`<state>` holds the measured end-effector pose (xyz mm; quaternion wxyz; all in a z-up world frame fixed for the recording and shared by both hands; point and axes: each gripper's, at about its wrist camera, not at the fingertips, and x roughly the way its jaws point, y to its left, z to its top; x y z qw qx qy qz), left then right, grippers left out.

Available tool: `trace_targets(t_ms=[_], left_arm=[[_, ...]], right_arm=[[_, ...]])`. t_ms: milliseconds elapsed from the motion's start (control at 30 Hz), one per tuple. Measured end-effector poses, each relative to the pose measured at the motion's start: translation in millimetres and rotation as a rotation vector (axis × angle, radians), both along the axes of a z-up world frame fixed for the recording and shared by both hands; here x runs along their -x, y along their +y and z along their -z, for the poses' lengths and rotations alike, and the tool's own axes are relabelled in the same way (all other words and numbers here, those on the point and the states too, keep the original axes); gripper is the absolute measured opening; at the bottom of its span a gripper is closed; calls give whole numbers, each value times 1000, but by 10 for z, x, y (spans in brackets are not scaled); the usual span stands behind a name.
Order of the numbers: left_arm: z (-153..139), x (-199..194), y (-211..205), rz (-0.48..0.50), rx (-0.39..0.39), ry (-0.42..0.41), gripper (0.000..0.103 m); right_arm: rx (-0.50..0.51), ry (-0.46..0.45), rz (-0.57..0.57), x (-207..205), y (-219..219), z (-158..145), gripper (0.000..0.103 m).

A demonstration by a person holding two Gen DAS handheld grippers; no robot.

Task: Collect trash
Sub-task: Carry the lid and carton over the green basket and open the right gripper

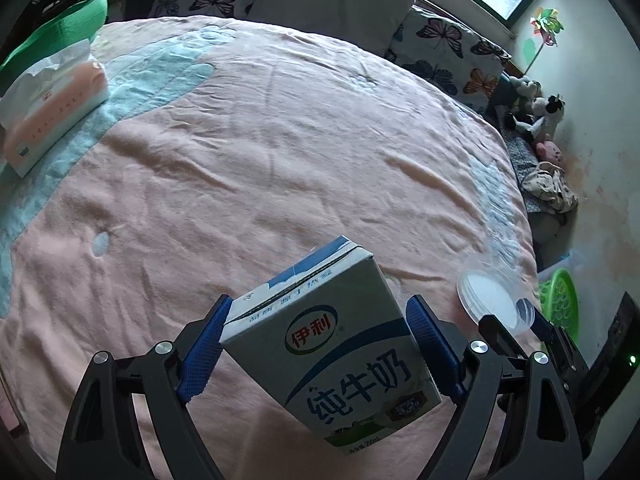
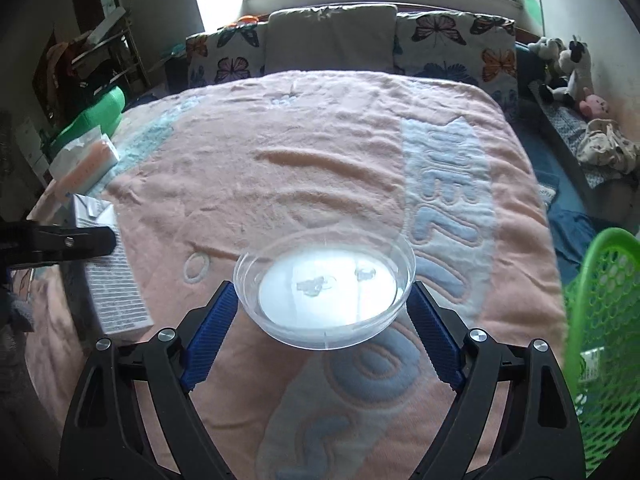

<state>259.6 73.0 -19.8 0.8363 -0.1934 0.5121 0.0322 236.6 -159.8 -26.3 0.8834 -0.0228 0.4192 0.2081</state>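
A grey-blue milk carton (image 1: 332, 344) with a green and red logo sits tilted between the blue pads of my left gripper (image 1: 320, 304), which is shut on its two sides and holds it above the pink blanket (image 1: 248, 152). In the right wrist view the same carton (image 2: 116, 280) shows at the left with a black finger (image 2: 68, 244) across it. My right gripper (image 2: 322, 288) is shut on the rim of a clear plastic bowl (image 2: 324, 288) with a white bottom. The left wrist view shows that bowl (image 1: 488, 292) at the right, held off the blanket.
A green mesh basket (image 2: 600, 340) stands beside the bed at the right, also seen as the basket (image 1: 560, 304) in the left wrist view. A pink tissue pack (image 1: 52, 112) lies at the bed's far left. Butterfly pillows (image 2: 452, 48) line the headboard; stuffed toys (image 2: 568, 68) sit by the wall.
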Motion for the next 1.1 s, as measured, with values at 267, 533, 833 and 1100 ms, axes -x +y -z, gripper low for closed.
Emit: trace_targets(t_ms=[267, 533, 833, 1100], left_arm=[[-76, 15, -254, 53, 17, -23, 82], [-112, 19, -500, 108, 25, -31, 82], [-195, 32, -833, 183, 18, -59, 81], [-254, -7, -1203, 263, 19, -78, 81]], right_arm=[[4, -19, 56, 263, -266, -105, 85], [-20, -27, 124, 495, -628, -151, 85], [-42, -25, 191, 695, -1001, -153, 85], [-30, -44, 247, 765, -1322, -209, 85]])
